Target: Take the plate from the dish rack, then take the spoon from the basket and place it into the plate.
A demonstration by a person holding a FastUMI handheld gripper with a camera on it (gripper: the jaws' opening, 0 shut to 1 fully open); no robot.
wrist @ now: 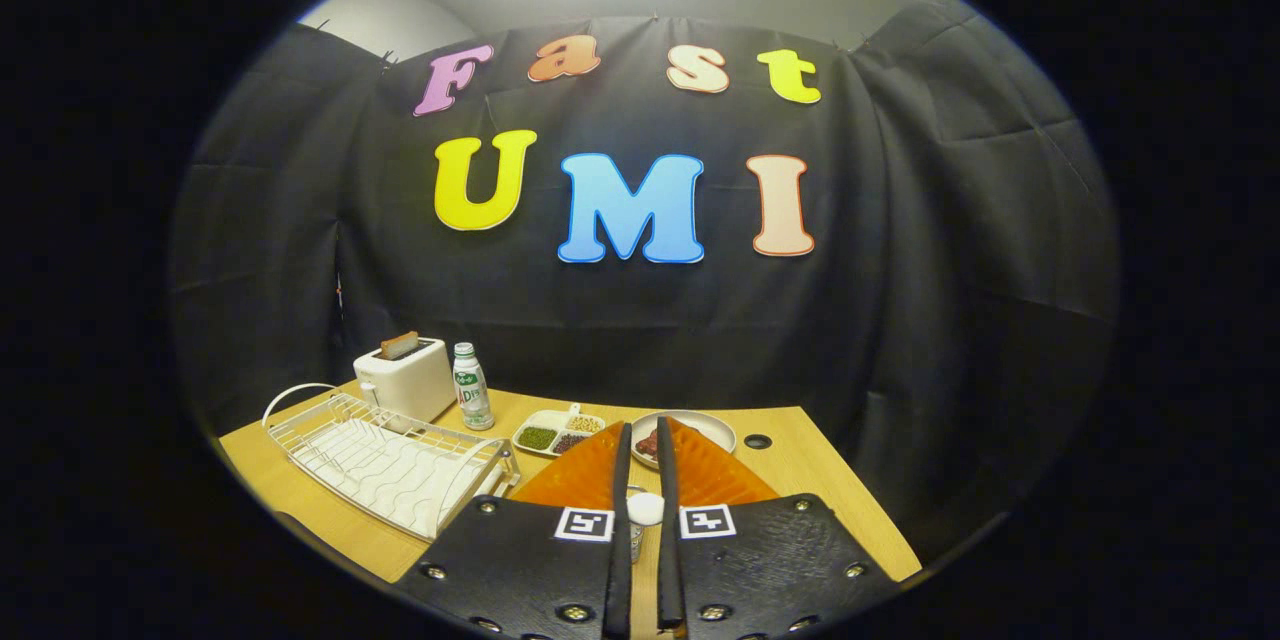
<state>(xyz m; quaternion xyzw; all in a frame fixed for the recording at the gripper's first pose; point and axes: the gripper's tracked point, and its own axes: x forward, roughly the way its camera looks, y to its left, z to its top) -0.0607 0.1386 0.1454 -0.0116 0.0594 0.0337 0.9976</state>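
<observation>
My gripper (pixel 642 440) hangs low over the wooden table (pixel 820 480), its two fingers close together. Between them, near their base, sits a small white rounded piece with a greyish part under it; it looks like the spoon (pixel 645 508), pinched from both sides. The orange ribbed plate (pixel 720 475) lies just under and ahead of the fingers, spreading out on both sides of them. To the left stands the white wire dish rack (pixel 385 460) with no plate in it.
A white toaster (pixel 405 375) with a slice in it and a small bottle (pixel 470 385) stand at the back left. Beyond the fingertips are a divided white snack tray (pixel 555 432) and a small grey dish (pixel 700 430) holding something dark red.
</observation>
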